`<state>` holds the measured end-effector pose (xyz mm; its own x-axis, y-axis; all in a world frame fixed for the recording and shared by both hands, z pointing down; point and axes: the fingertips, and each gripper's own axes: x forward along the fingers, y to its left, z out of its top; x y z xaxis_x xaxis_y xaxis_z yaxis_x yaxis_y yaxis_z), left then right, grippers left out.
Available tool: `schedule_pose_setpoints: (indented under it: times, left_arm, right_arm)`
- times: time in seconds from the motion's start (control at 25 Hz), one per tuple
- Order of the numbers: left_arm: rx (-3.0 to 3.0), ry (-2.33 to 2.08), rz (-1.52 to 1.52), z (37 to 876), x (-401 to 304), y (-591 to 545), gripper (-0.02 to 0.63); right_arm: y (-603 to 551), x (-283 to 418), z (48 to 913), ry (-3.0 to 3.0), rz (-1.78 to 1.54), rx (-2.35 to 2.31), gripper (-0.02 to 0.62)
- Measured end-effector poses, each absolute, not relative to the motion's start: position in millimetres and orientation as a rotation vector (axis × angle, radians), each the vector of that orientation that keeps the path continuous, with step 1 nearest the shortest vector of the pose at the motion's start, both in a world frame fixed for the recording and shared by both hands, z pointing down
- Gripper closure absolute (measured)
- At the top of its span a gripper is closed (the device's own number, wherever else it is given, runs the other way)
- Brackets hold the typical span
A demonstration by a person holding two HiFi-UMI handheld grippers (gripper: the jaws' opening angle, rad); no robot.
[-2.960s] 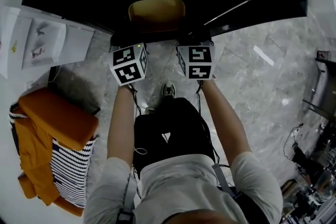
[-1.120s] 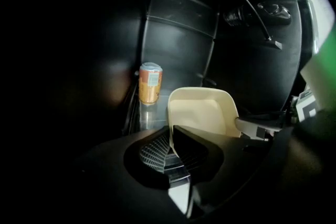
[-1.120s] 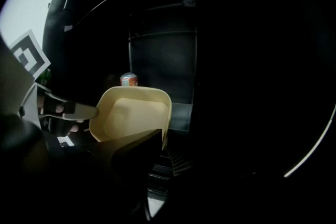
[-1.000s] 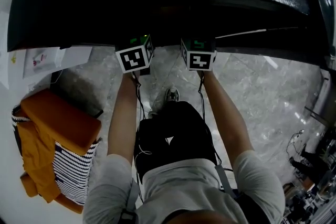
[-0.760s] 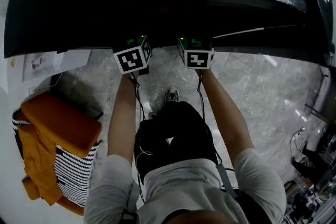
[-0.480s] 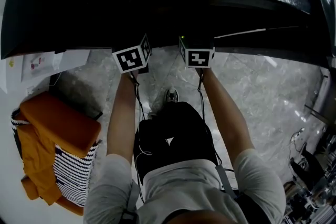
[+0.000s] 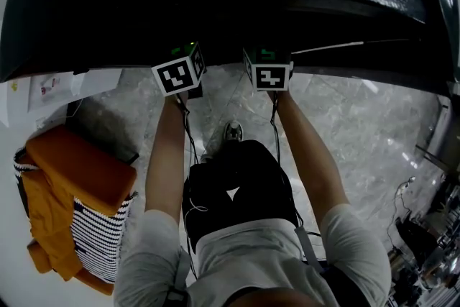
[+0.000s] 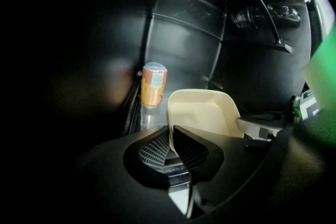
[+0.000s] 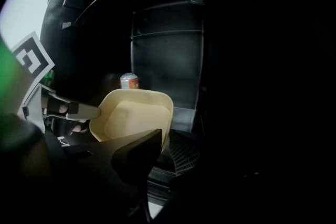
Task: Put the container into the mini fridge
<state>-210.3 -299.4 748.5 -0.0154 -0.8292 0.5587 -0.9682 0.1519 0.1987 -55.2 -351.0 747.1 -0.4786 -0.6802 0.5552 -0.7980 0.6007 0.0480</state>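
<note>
Dark mini fridge (image 8: 178, 18) walls fill both gripper views, with an orange can (image 8: 154, 85) upper centre. The left gripper (image 8: 171, 136) and right gripper (image 9: 164, 139) each pinch an opposite rim of the cream container (image 8: 202, 113), mid-frame inside the cavity. Placement looks underway; next, set it down clear of the can, then release.

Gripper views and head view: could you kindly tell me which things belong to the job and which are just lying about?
Part of the job: the cream container, its rim pinched by the left gripper and the right gripper; the mini fridge.

Lying about: the orange can inside the fridge; the orange cloth and the striped bag beside the person.
</note>
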Motion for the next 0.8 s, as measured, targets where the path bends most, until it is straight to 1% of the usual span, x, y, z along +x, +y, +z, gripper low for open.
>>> schedule_pose_setpoints:
  times: [0.32,0.56,0.64,0.8]
  left_arm:
    - [1.688,-1.856,0.348,752,-212,-300,0.571]
    - [1.717,-1.845,0.313,750,-210,-304,0.570]
    - [1.709,-1.850,0.322,749,-211,-304,0.557]
    - [1.715,-1.865,0.323,746,-209,-304,0.555]
  right_arm:
    - [-354,-57,746,-2.305,0.304,1.164,0.538]
    - [-354,-59,745,-2.304,0.315,1.157,0.538]
    - [-356,-59,743,-2.311,0.308,1.168,0.538]
    - [-356,-57,735,-2.330,0.290,1.181,0.538]
